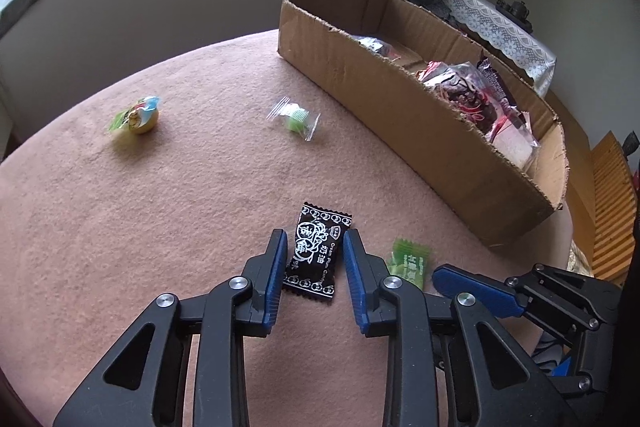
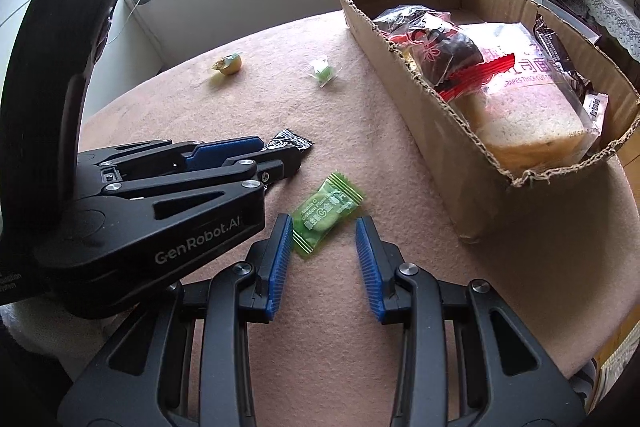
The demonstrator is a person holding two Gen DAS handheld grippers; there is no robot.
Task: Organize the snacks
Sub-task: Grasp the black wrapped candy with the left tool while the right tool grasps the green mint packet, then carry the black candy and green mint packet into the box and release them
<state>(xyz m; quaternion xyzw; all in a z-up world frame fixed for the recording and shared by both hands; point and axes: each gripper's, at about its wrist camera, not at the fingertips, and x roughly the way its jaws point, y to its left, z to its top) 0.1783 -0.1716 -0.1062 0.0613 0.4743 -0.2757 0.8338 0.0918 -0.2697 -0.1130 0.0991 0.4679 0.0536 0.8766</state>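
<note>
The left tool (image 1: 315, 251) grips a black candy (image 1: 316, 251) lying on the worktop (image 1: 160, 207). The right tool (image 2: 323, 239) stands open around a green candy (image 2: 326, 213), pads apart from it. The box (image 2: 440, 147) lies beyond.

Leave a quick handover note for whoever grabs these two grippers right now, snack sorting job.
Left gripper: jaws closed on the black candy, which lies flat on the table.
Right gripper: open around the green candy; one pad touches its edge, no grip.
Cardboard box on the right holds the wrapped bread and other packets.
Still loose on the pink tablecloth: both candies above, a clear-wrapped green sweet and a yellow snack farther back.
Left to do: move all four into the box.
</note>
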